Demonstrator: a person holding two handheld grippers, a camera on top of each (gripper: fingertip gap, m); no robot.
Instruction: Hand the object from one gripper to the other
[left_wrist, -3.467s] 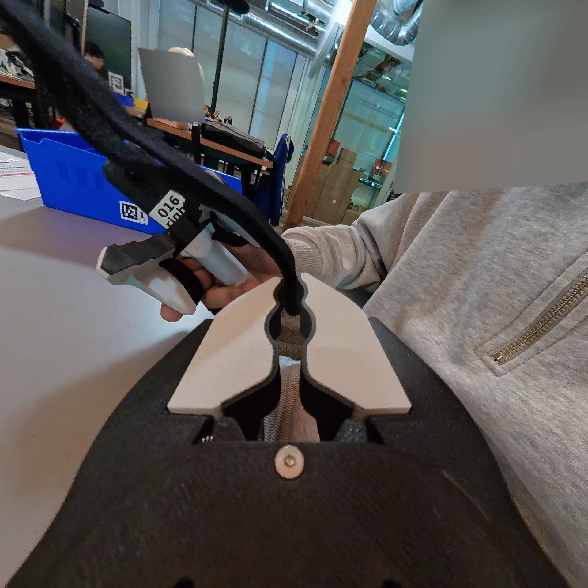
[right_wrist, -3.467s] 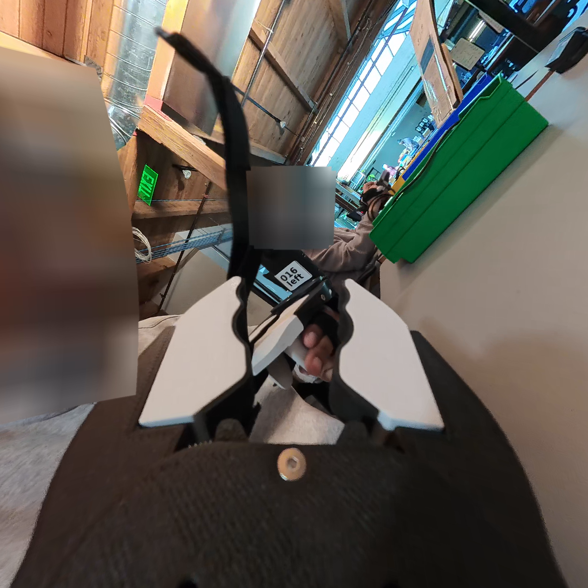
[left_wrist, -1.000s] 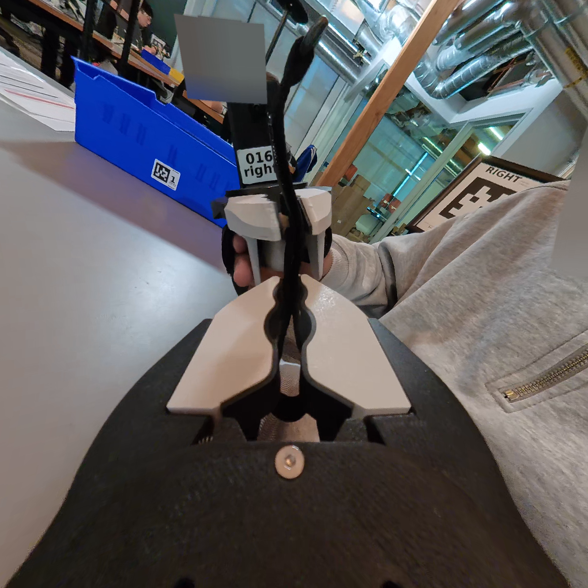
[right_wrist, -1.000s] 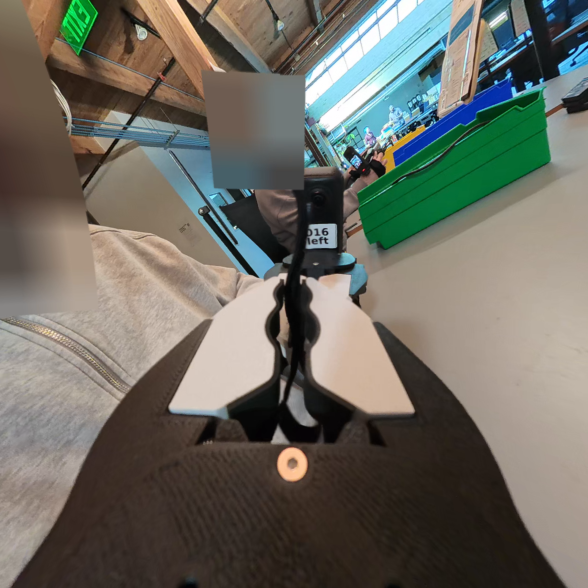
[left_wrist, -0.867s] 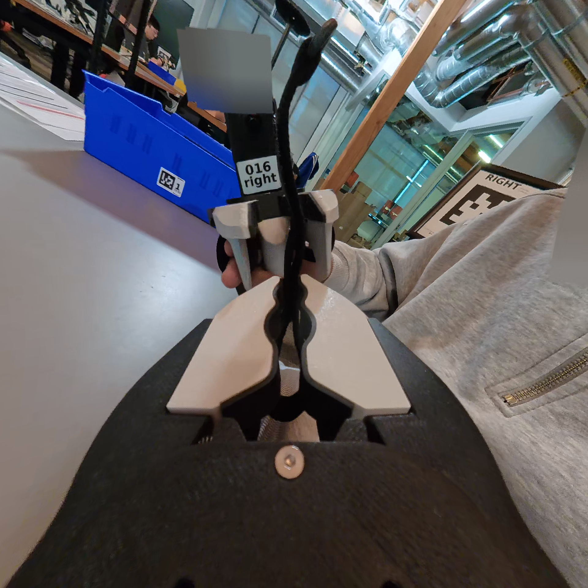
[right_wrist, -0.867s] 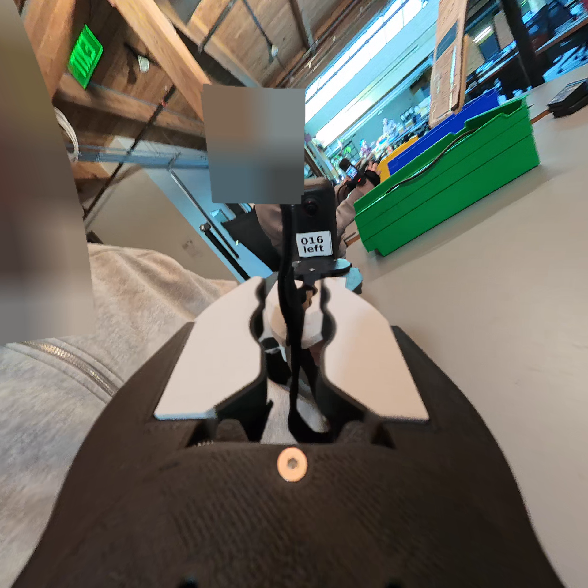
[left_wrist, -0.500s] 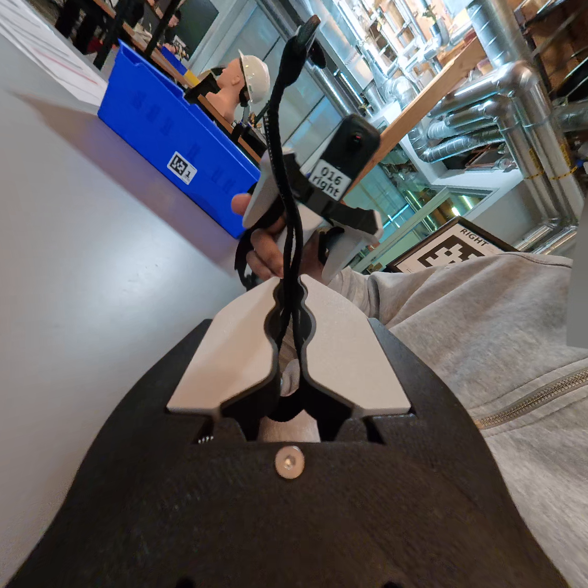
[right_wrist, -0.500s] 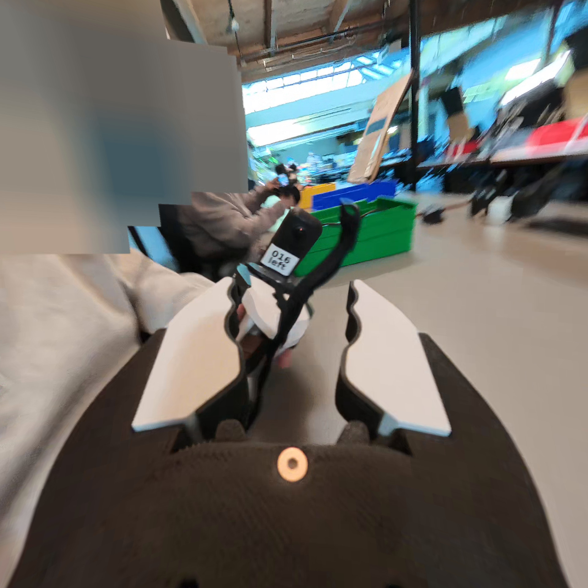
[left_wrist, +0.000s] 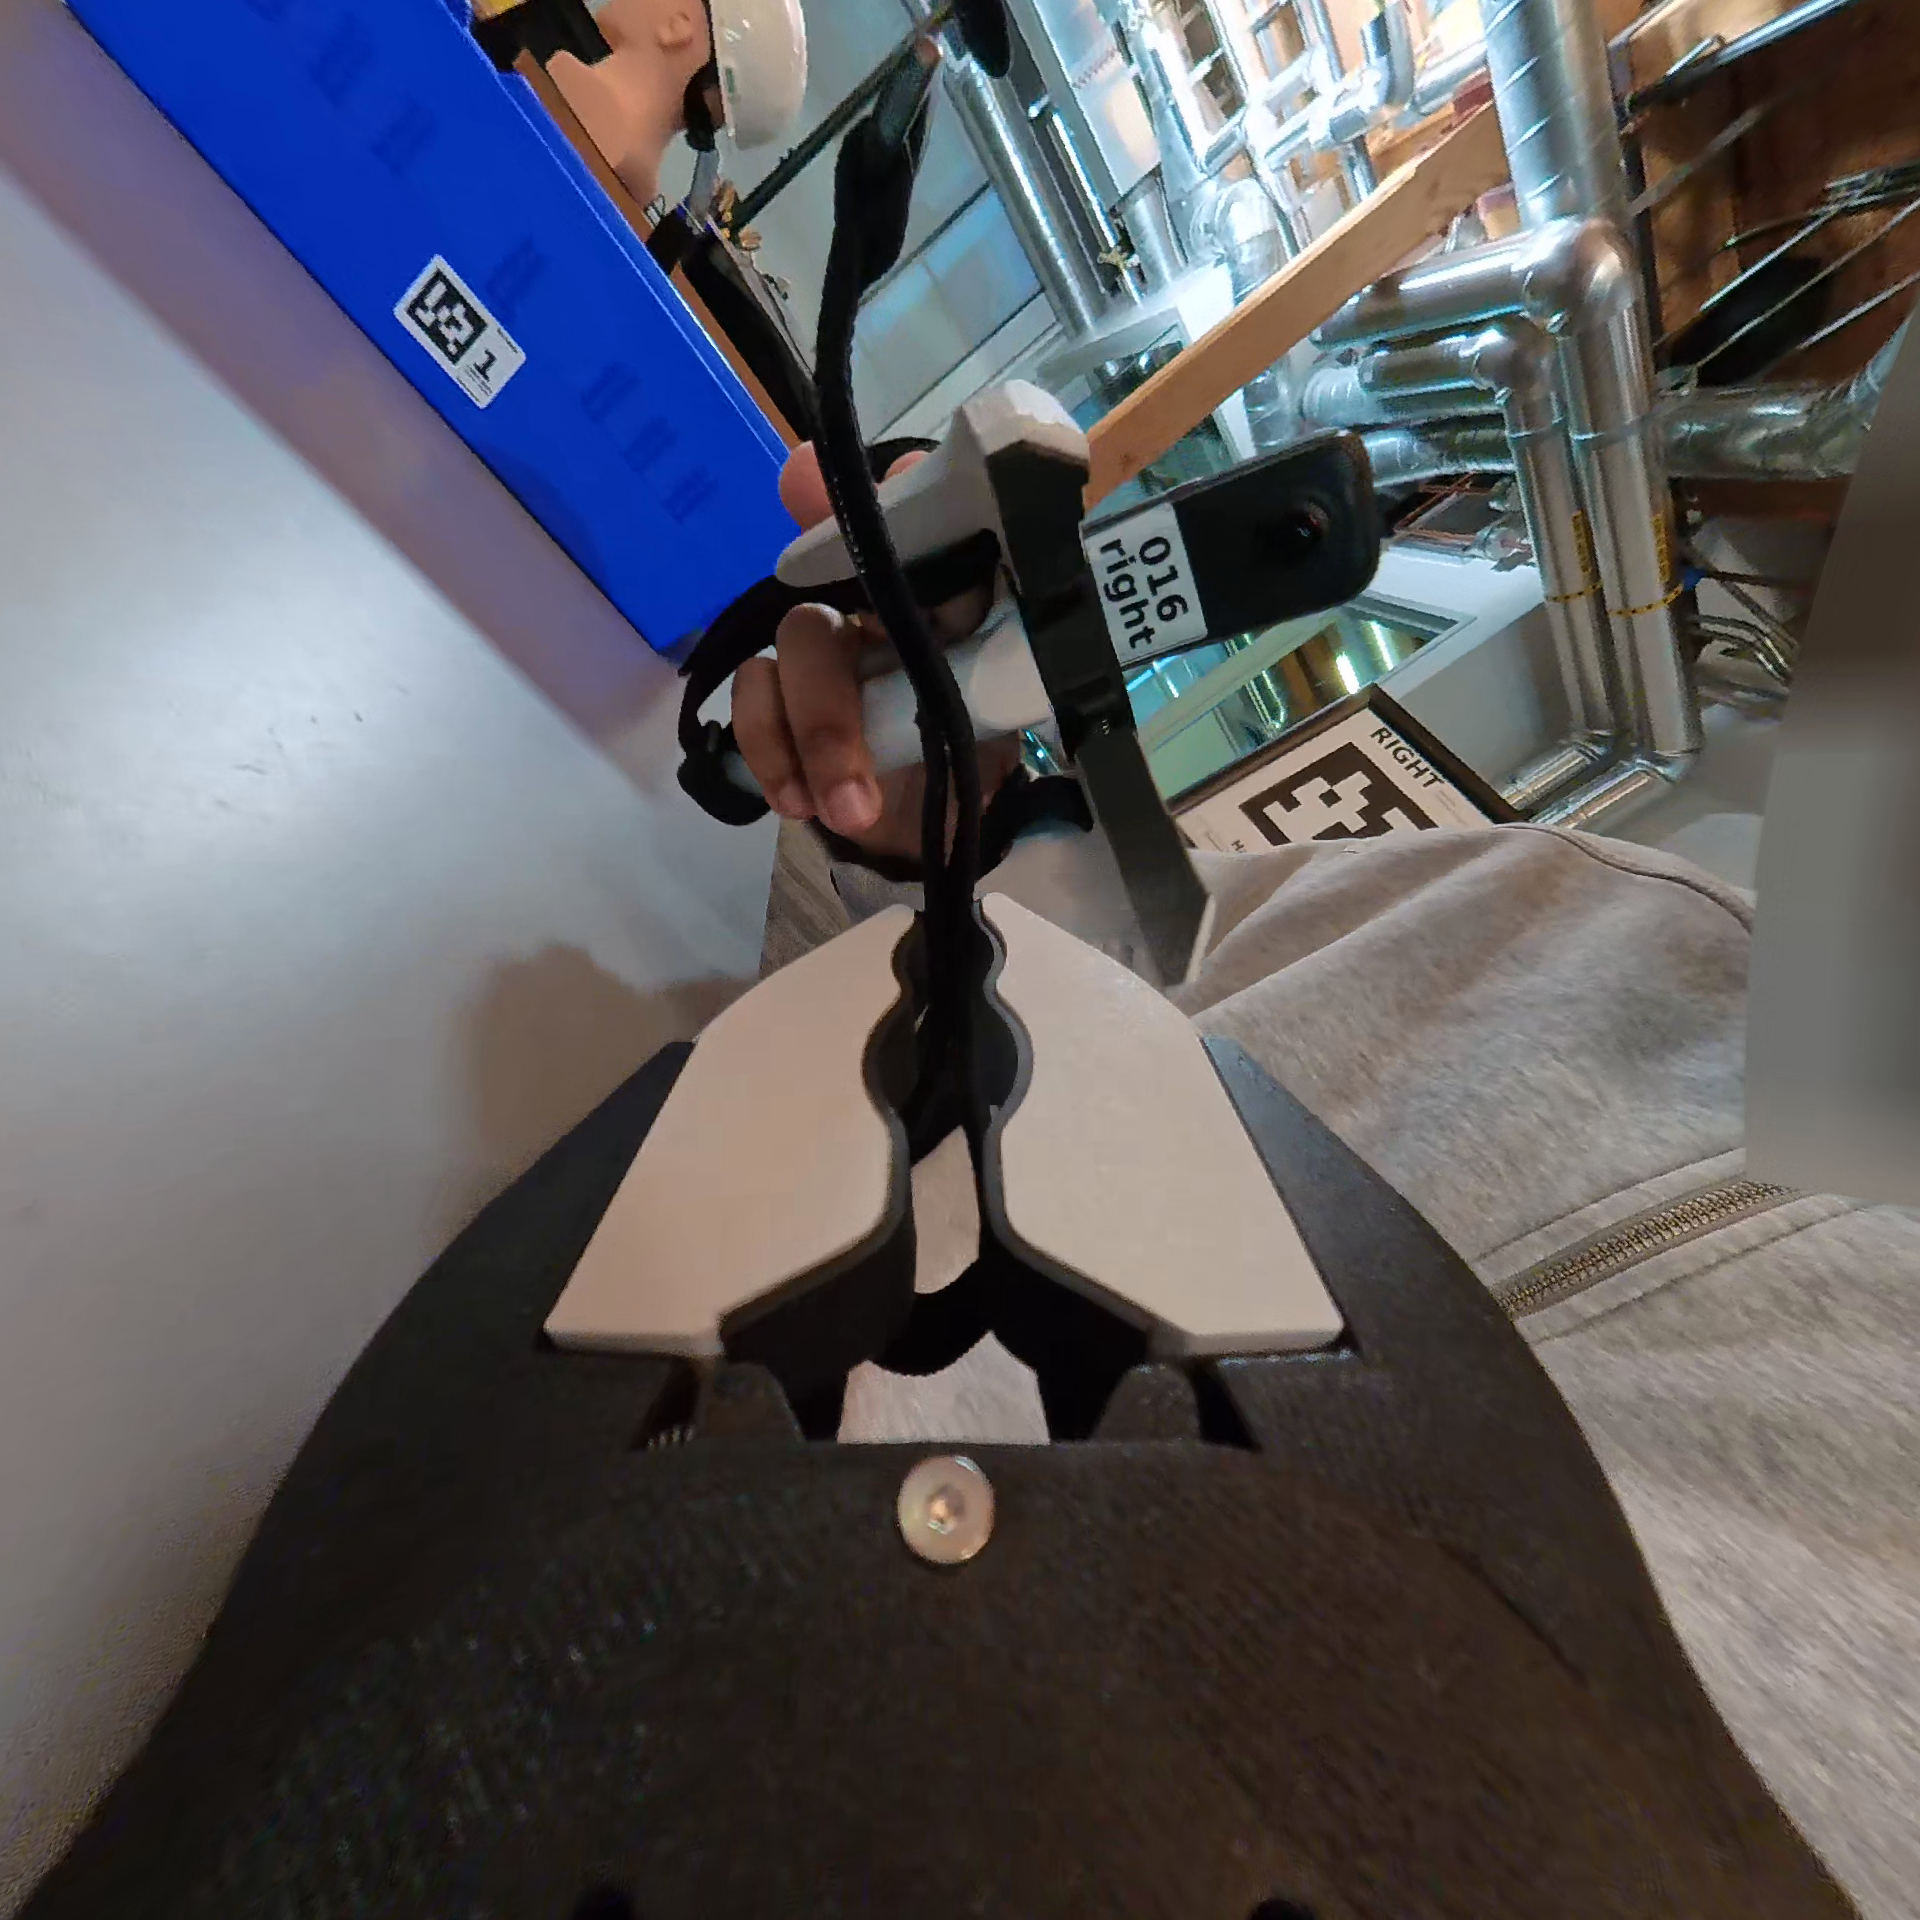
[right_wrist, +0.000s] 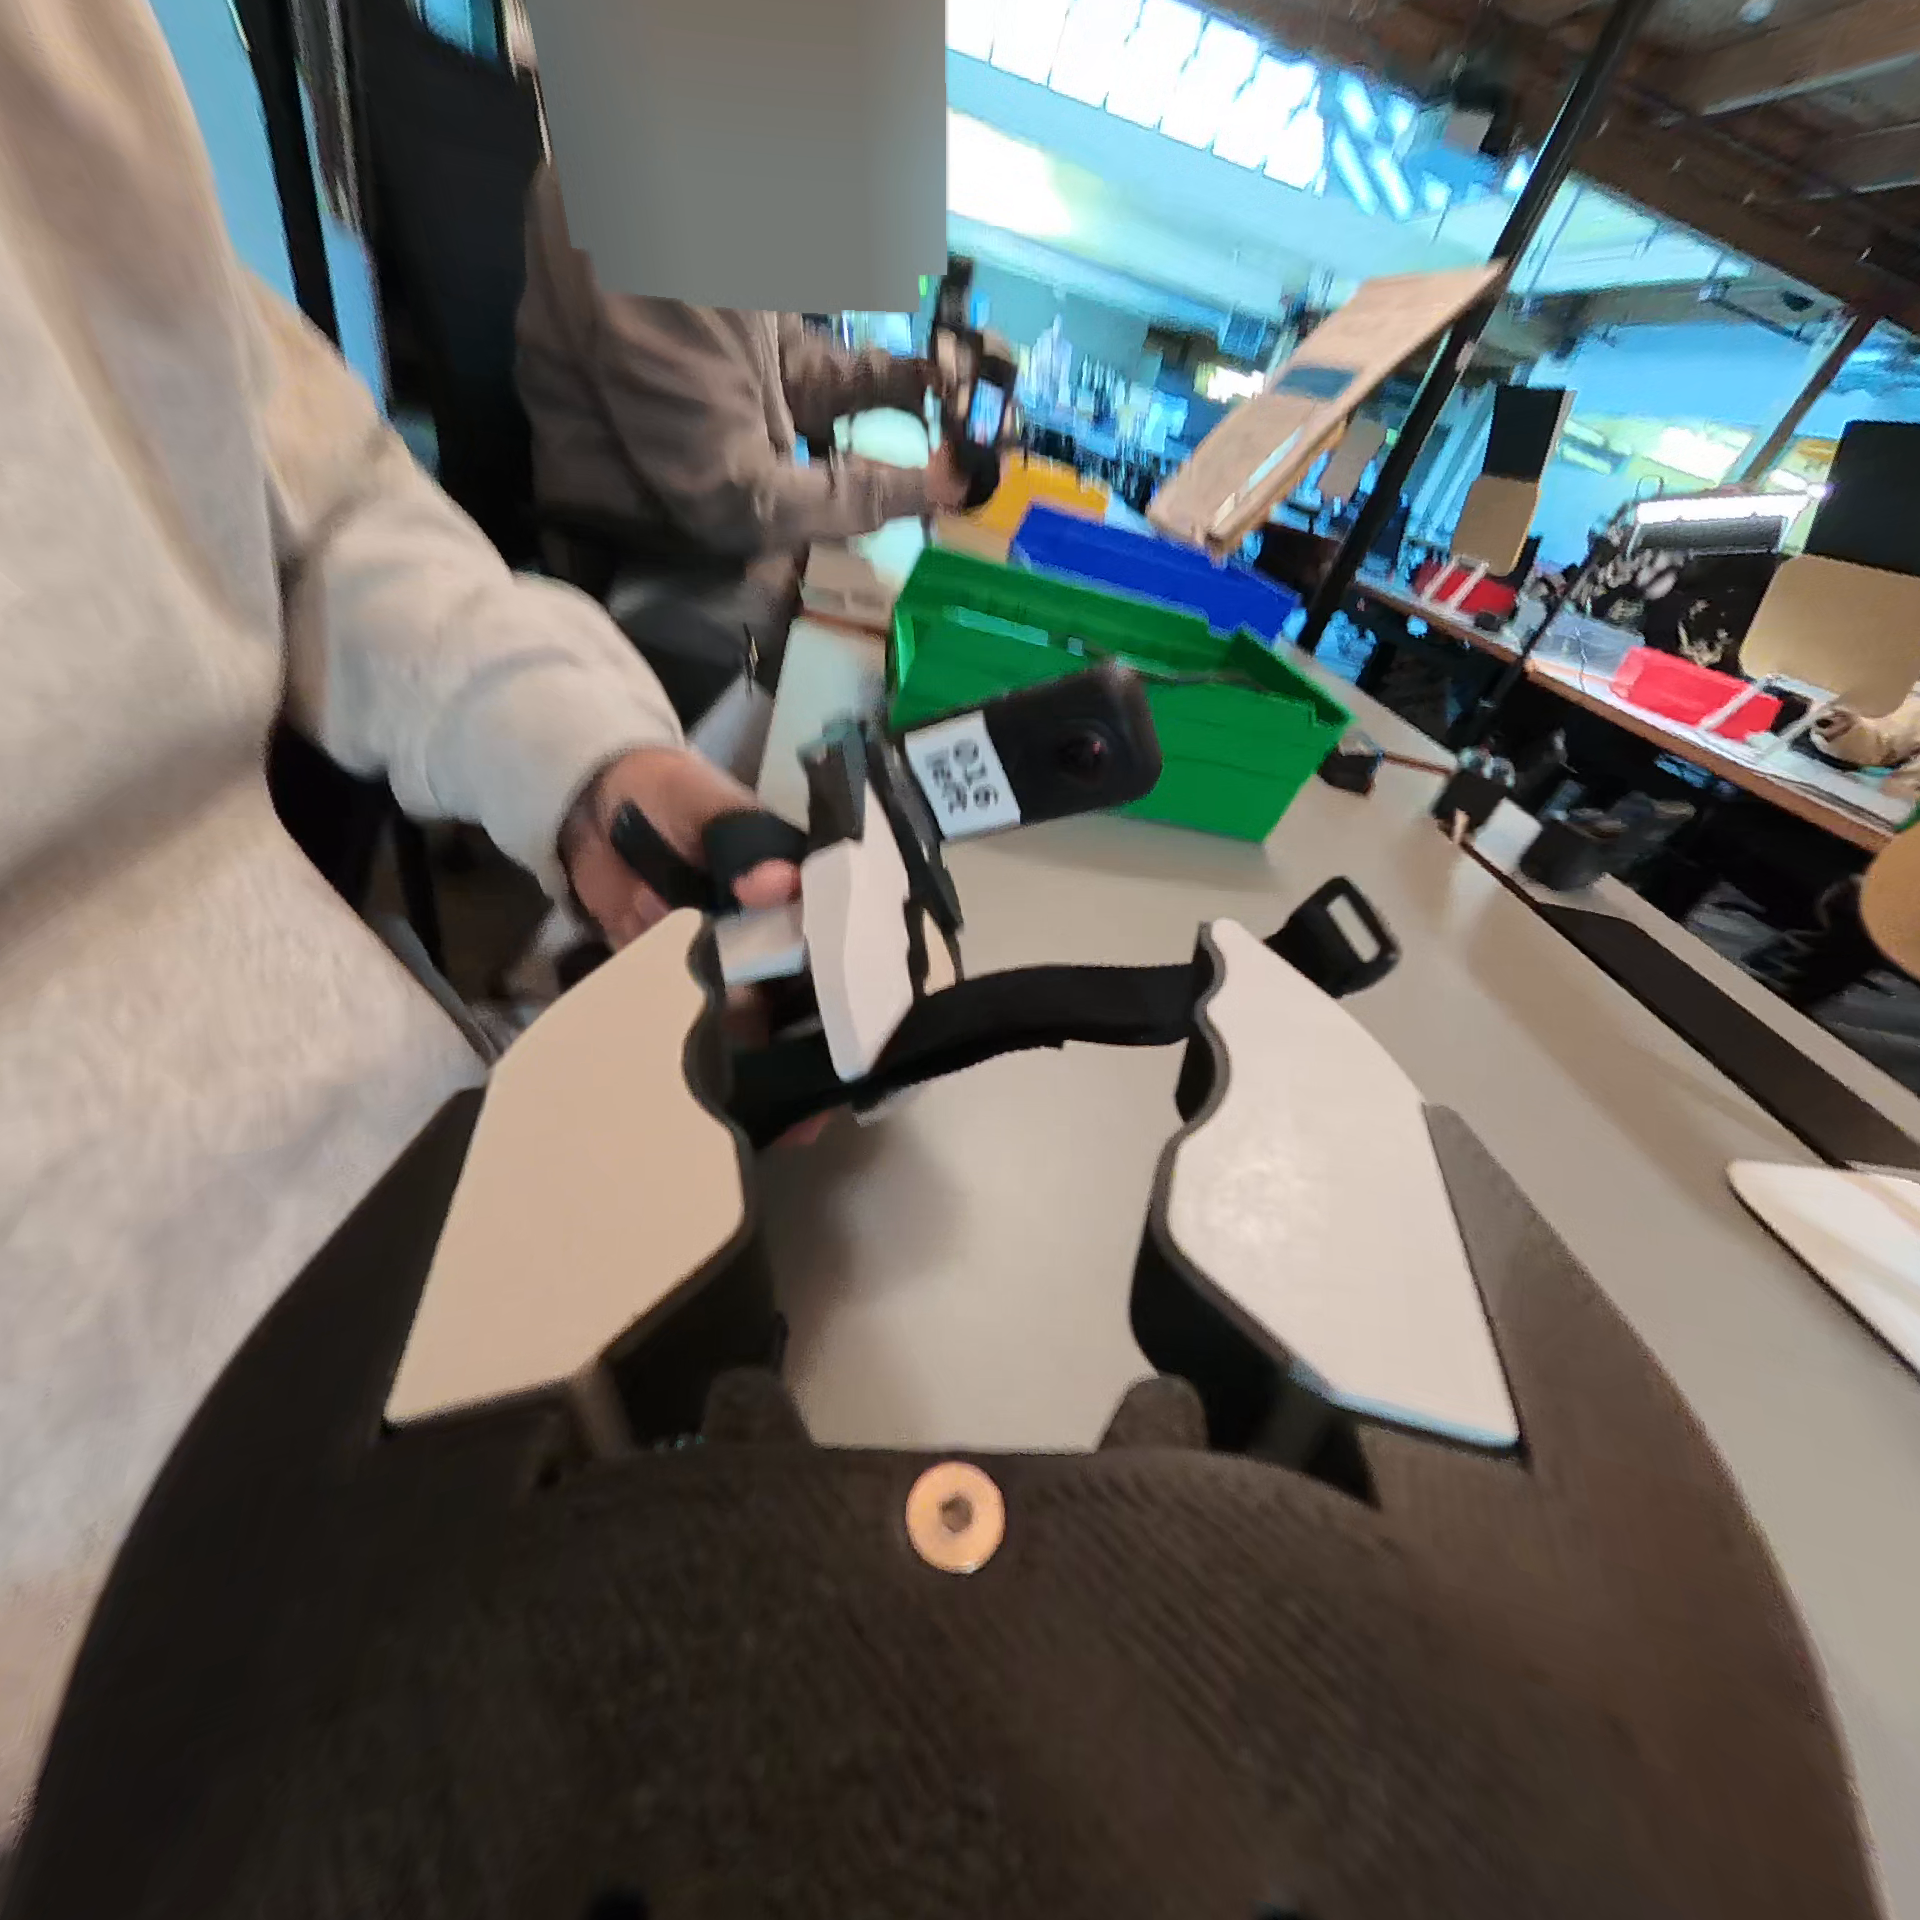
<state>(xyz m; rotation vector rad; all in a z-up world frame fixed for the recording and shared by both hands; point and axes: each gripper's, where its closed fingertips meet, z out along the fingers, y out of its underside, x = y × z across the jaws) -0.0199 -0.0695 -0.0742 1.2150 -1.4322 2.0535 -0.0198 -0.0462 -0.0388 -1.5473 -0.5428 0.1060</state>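
The object is a black strap (left_wrist: 940, 727) with a buckle at its free end (right_wrist: 1340, 935). My left gripper (left_wrist: 951, 930) is shut on the strap, which rises from between its fingertips and curves up past the right gripper (left_wrist: 997, 675). In the right wrist view my right gripper (right_wrist: 956, 956) is open and empty. There the strap (right_wrist: 1039, 1008) runs sideways across the gap just beyond its fingertips, out from the left gripper's fingers (right_wrist: 868, 935). I cannot tell whether the strap touches the right fingers.
Both grippers are over a grey table (left_wrist: 260, 831). A blue bin (left_wrist: 416, 260) stands behind on one side, a green bin (right_wrist: 1091, 665) on the other. A white flat object (right_wrist: 1839, 1236) lies at the right edge. A grey sleeve (left_wrist: 1455, 1039) is close by. Another person (right_wrist: 675, 436) sits behind. Less than 4 cm separates the two grippers' tips.
One second ago both grippers were shut on the strap. The right gripper has since opened, let go and swung away; the left still holds the strap, now tilted.
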